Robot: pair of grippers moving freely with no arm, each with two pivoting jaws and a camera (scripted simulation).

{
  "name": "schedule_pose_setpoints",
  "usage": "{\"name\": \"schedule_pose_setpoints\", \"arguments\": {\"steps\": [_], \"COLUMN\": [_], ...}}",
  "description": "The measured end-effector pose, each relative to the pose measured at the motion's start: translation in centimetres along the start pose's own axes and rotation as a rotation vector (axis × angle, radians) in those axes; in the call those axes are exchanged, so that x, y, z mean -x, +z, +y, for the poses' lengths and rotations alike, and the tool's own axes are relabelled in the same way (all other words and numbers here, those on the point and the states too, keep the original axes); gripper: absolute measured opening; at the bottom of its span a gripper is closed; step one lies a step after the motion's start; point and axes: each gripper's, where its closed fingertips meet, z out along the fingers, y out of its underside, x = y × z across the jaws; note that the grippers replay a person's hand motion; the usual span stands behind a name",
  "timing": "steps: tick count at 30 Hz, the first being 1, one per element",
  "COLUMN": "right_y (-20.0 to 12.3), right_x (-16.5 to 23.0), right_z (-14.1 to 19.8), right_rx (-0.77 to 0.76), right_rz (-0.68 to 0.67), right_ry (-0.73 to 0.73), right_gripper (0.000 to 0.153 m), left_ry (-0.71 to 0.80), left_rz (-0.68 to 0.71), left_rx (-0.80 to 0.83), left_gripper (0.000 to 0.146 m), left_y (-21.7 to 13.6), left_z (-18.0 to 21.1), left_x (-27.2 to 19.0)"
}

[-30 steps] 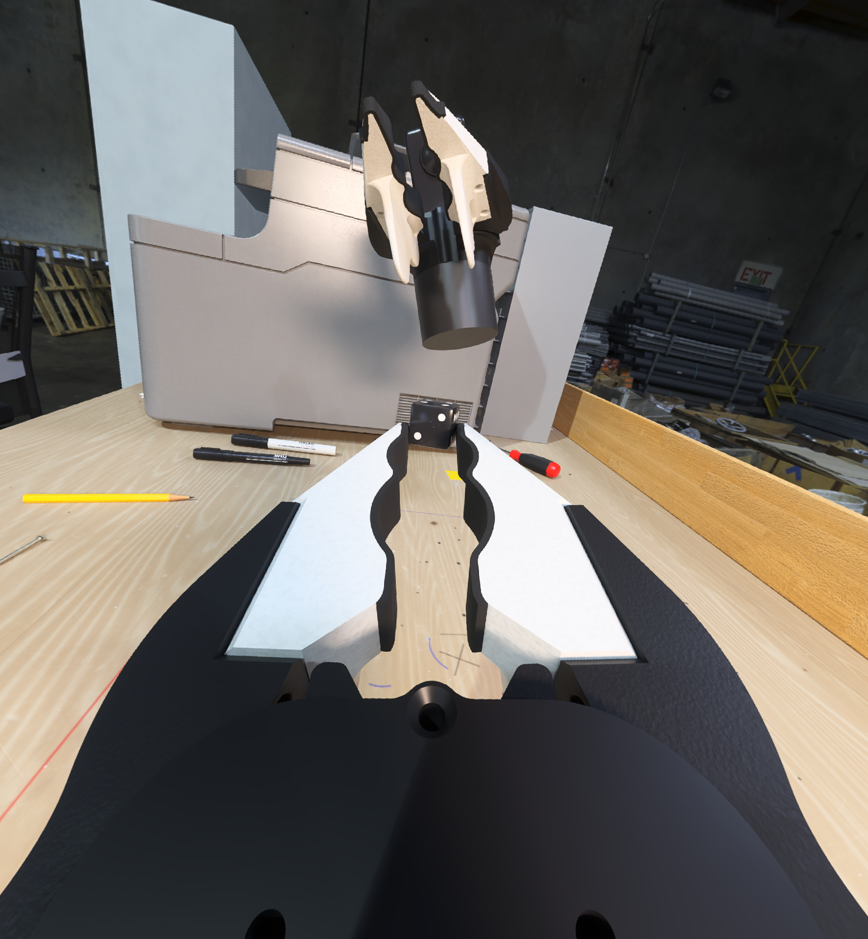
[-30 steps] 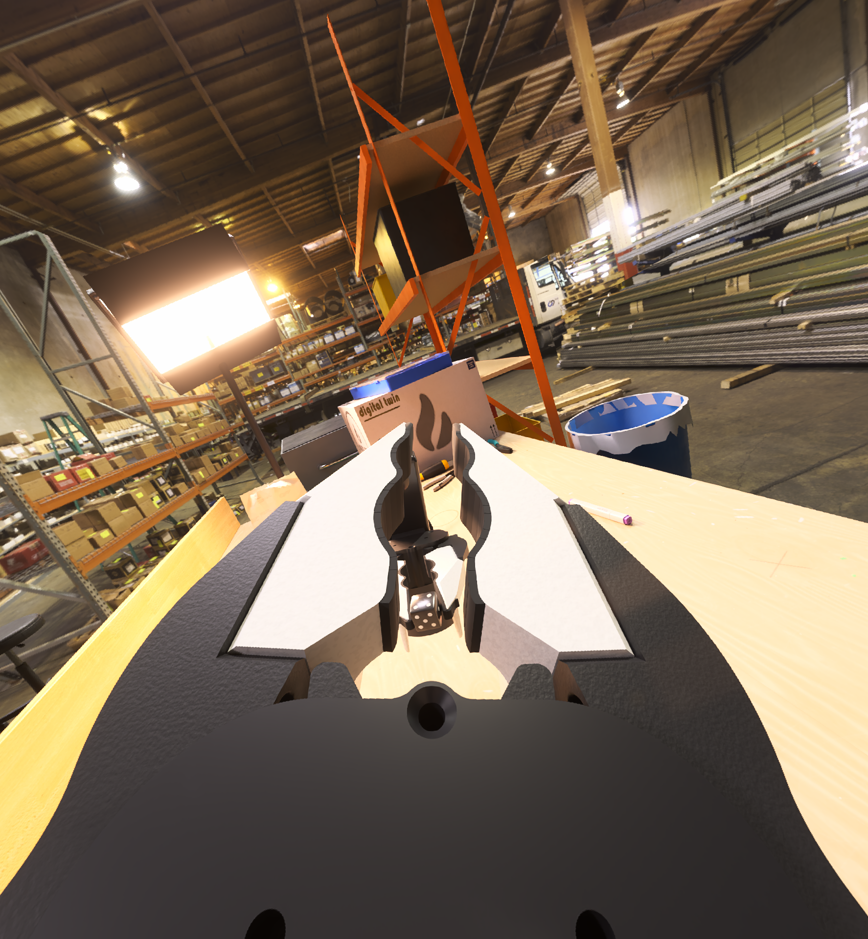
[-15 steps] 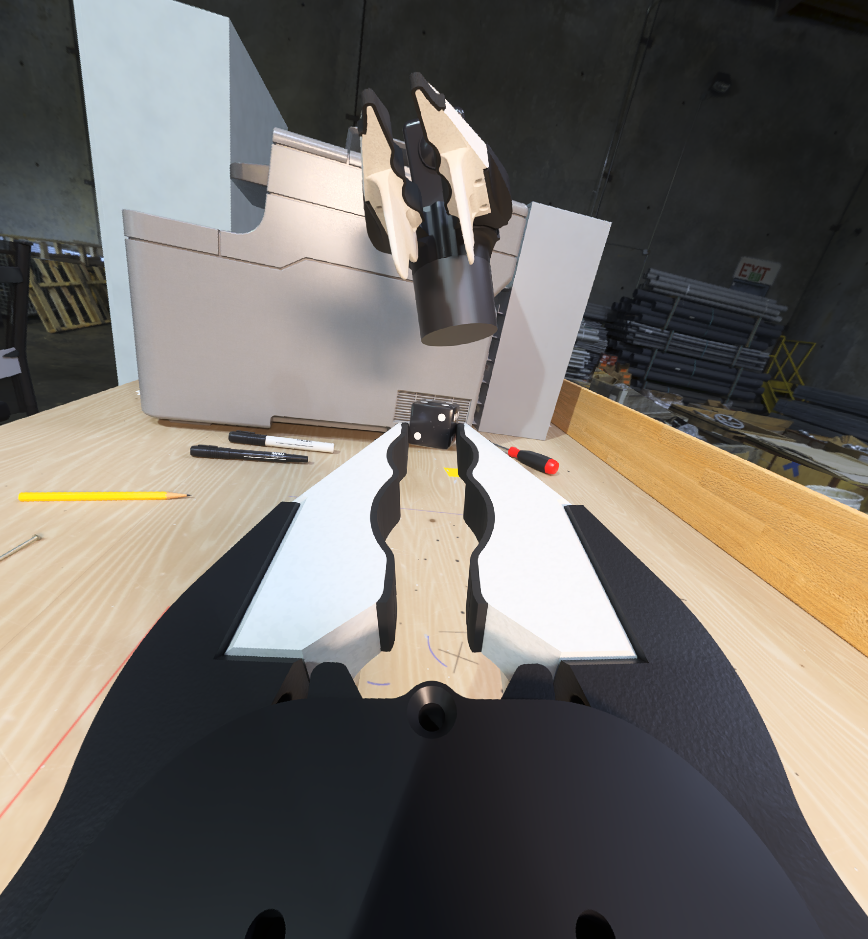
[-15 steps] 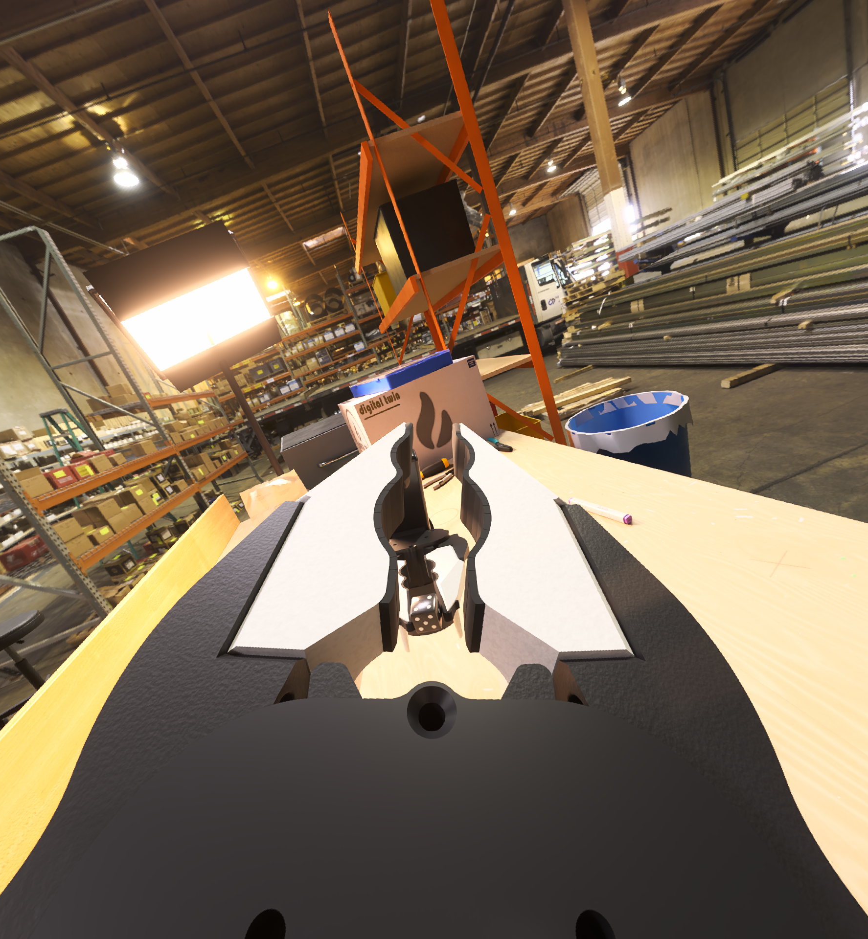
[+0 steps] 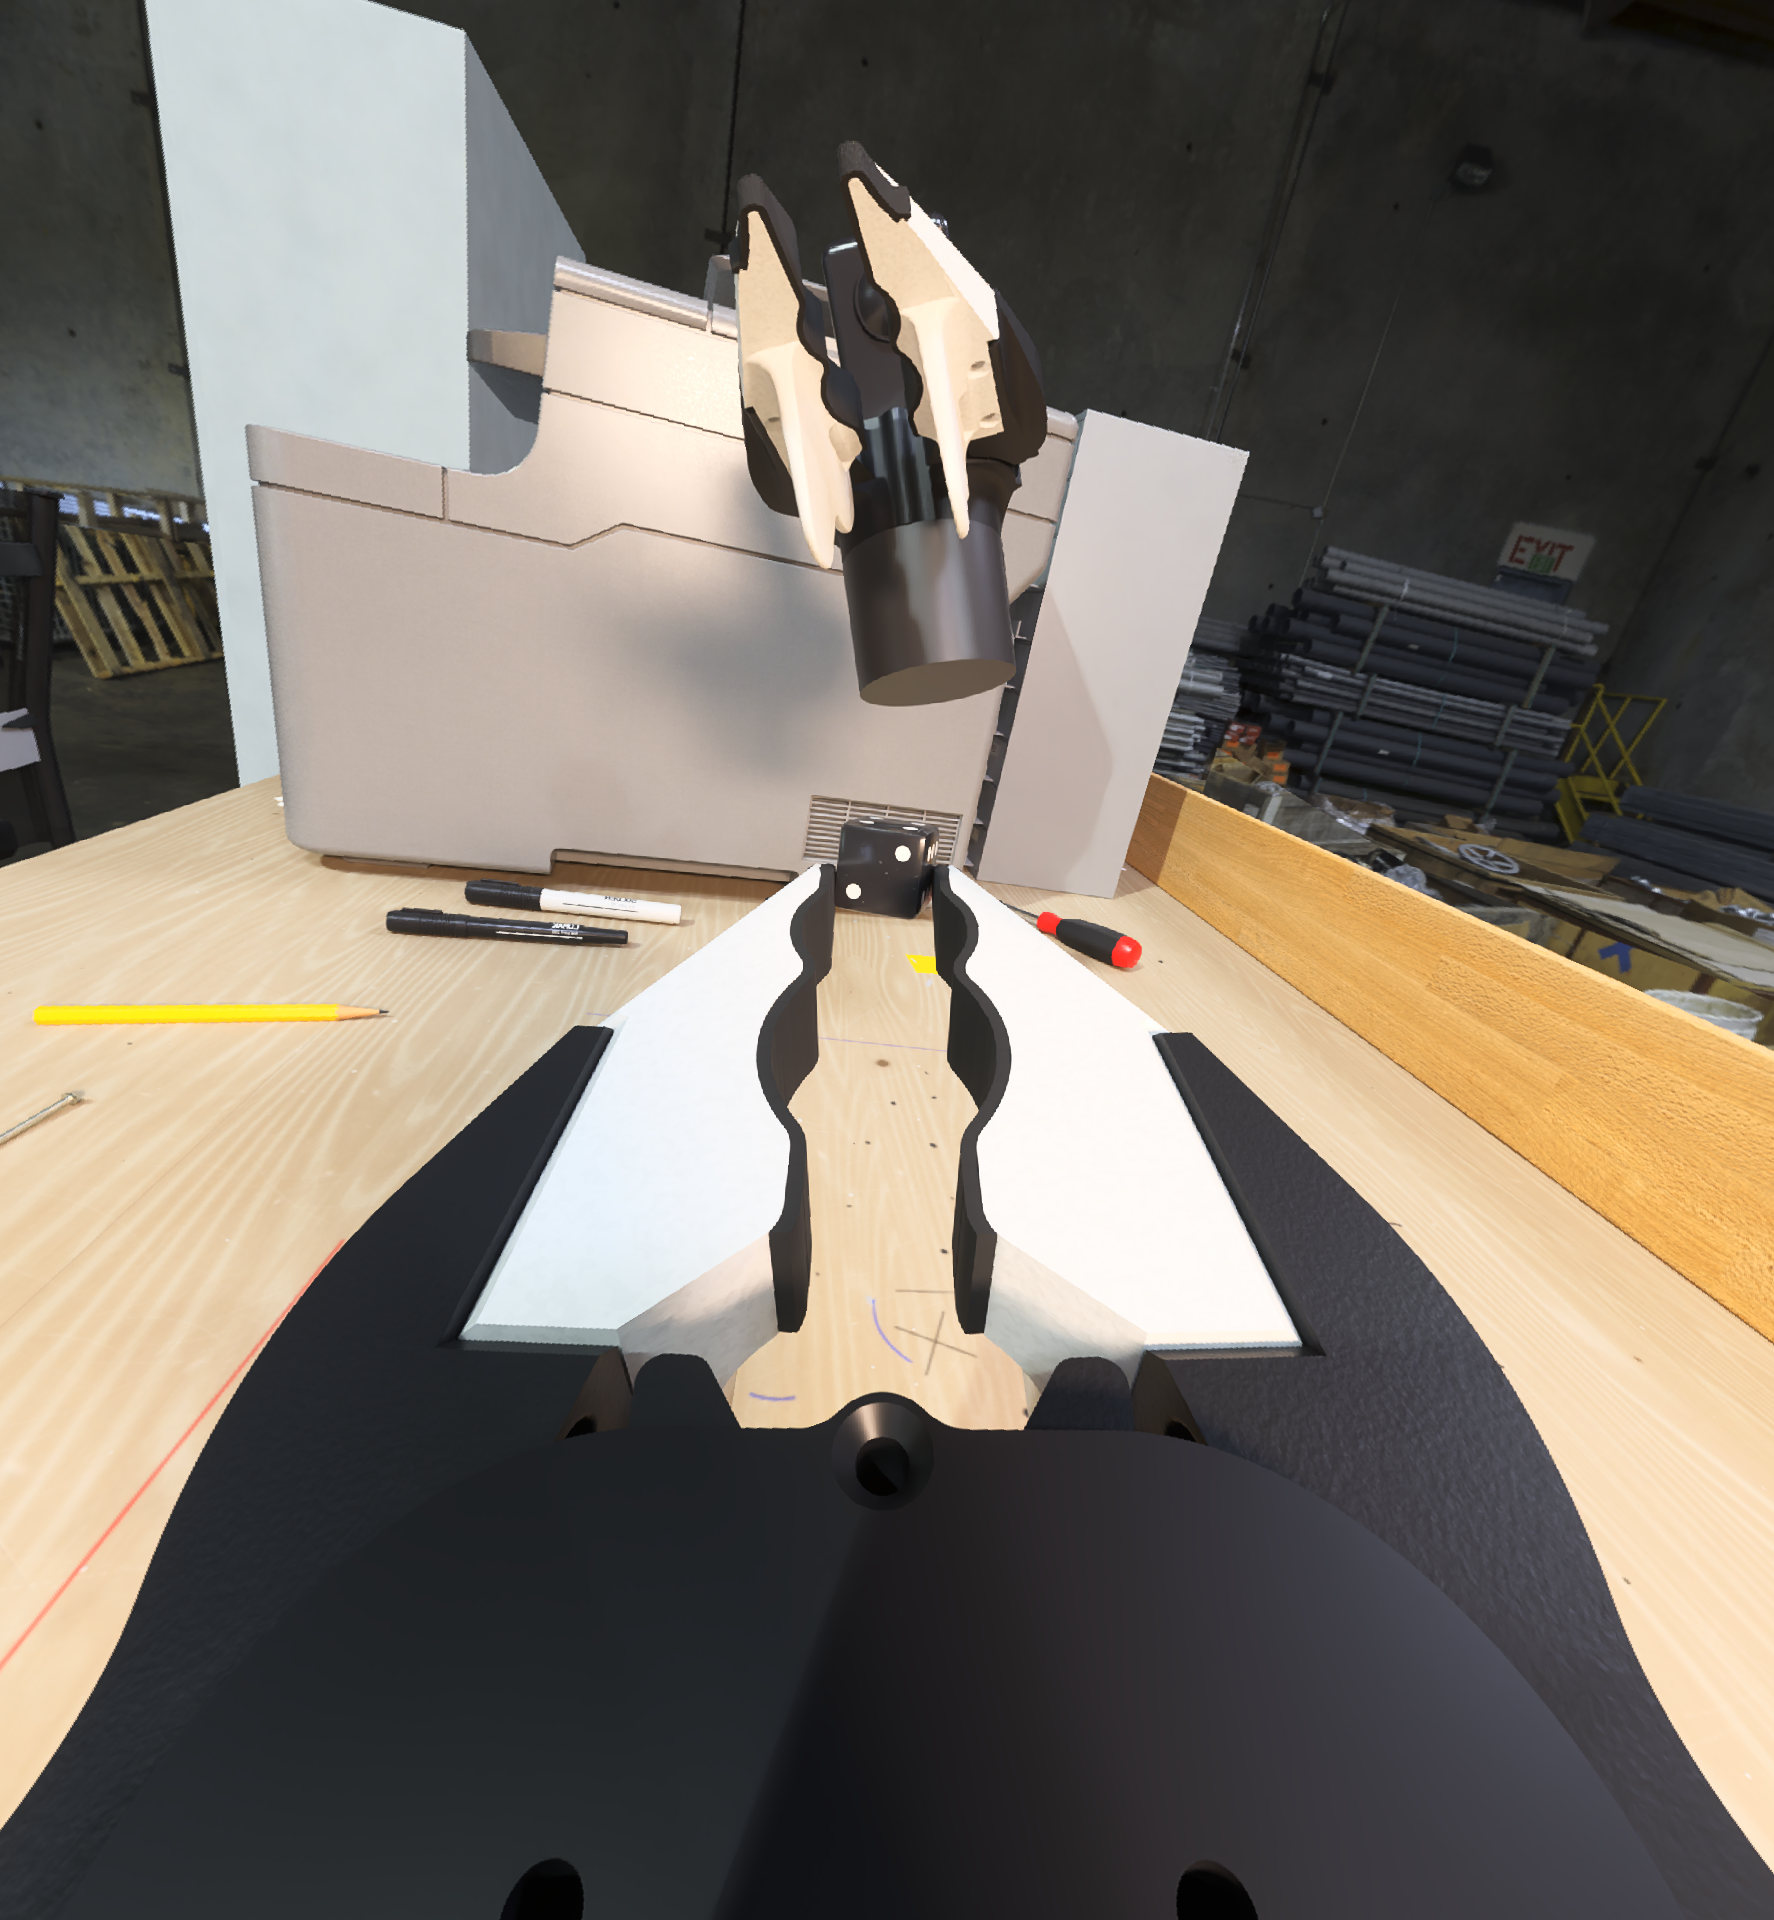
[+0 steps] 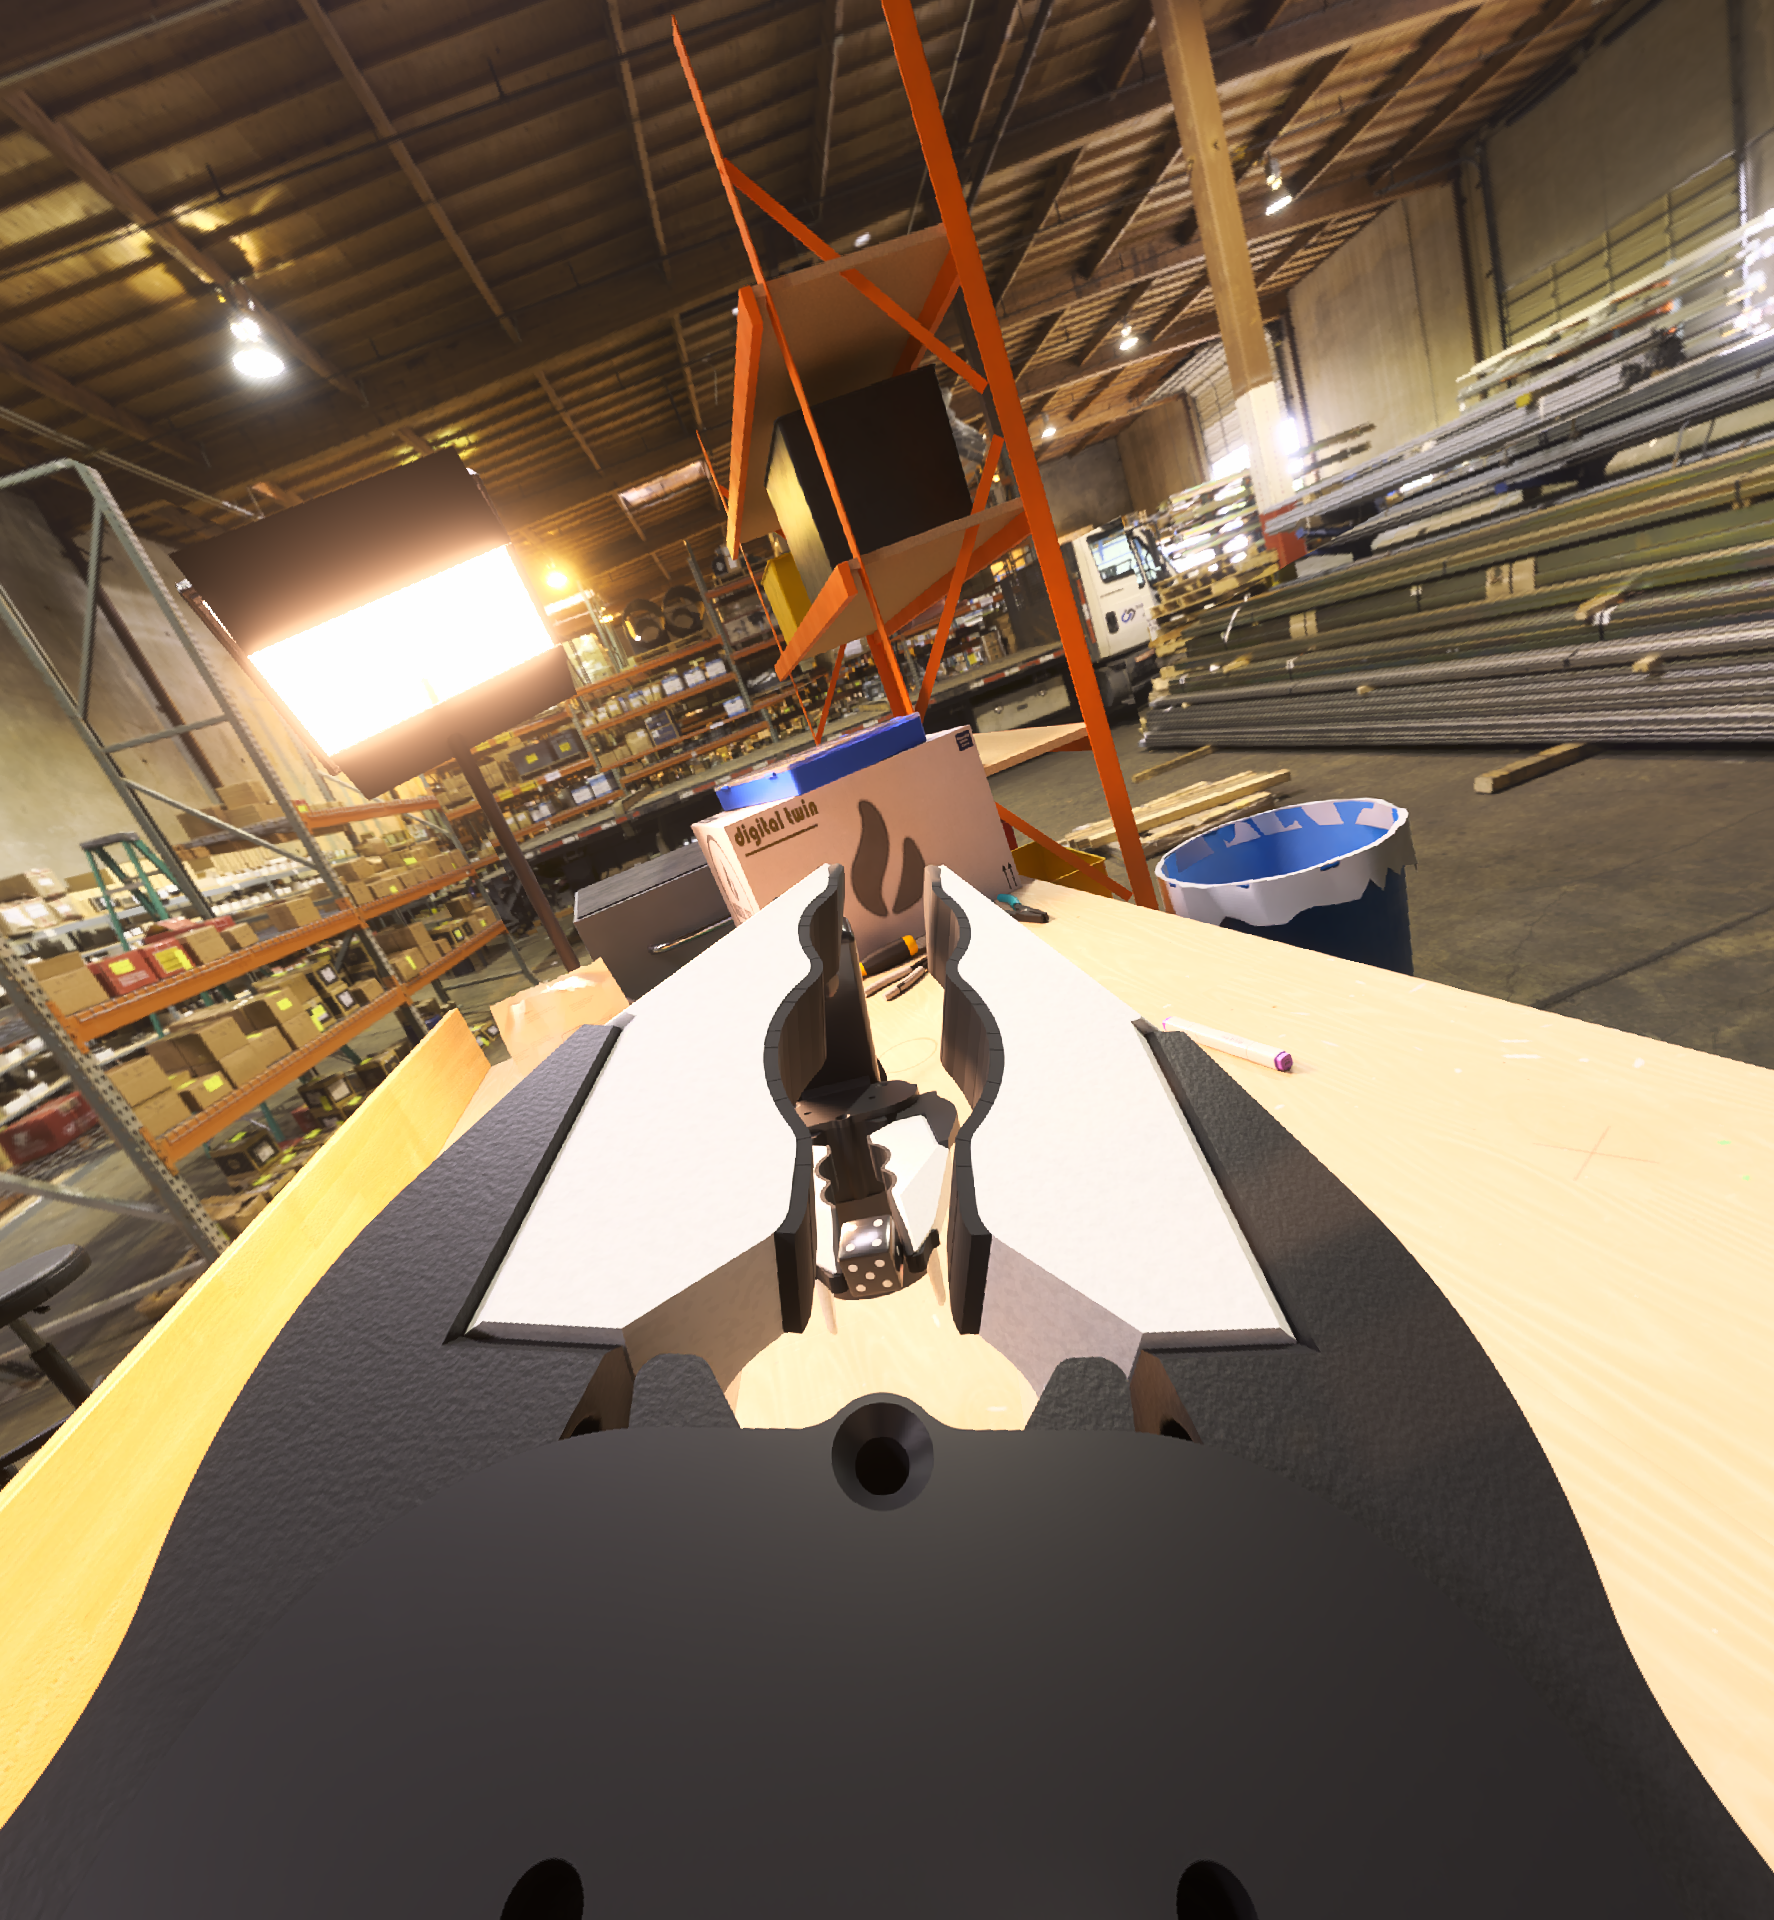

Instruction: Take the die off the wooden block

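Observation:
The die (image 5: 883, 878) is black with white dots. My left gripper (image 5: 883, 885) is shut on it at the fingertips and holds it a little above the table, in front of the printer's vent. In the right wrist view the die (image 6: 867, 1252) shows between the left gripper's tips (image 6: 867, 1265). My right gripper (image 6: 883, 883) is open and empty. It hangs in the air (image 5: 806, 177) above and beyond the die, looking down at it. No wooden block shows in either view.
A grey printer (image 5: 550, 675) stands at the table's back, with two markers (image 5: 509, 925), a yellow pencil (image 5: 208, 1013), a nail (image 5: 26, 1125) and a red-handled screwdriver (image 5: 1091, 935) near it. A wooden rail (image 5: 1485, 1039) runs along the right edge. A cardboard box (image 6: 841, 842) and a pen (image 6: 1226, 1042) lie the other way.
The left wrist view has drifted very slightly, with the table things sliding a little up. The die stays between my left fingertips. The right gripper has barely moved.

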Motion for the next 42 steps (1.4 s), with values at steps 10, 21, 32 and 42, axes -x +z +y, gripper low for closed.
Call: {"name": "schedule_pose_setpoints", "arguments": {"steps": [10, 21, 32, 42], "right_y": [0.01, -0.01, -0.13, -0.23], "right_x": [0.02, 0.08, 0.04, 0.06], "right_z": [0.02, 0.03, 0.07, 0.18], "right_rx": [0.002, 0.004, 0.009, 0.011], "right_rz": [0.001, -0.001, -0.003, -0.032], "right_ry": [-0.002, -0.007, 0.004, 0.046], "right_gripper": [0.015, 0.015, 0.015, 0.015], "left_ry": [-0.001, -0.002, -0.011, -0.016], "left_rz": [0.001, 0.003, 0.012, 0.018], "left_rx": [0.001, 0.001, 0.005, 0.004], "left_gripper": [0.018, 0.018, 0.018, 0.018], "left_y": [0.03, 0.05, -0.04, -0.28], "left_z": [0.04, 0.05, 0.01, -0.28], "left_x": [-0.02, -0.06, -0.13, -0.16]}}
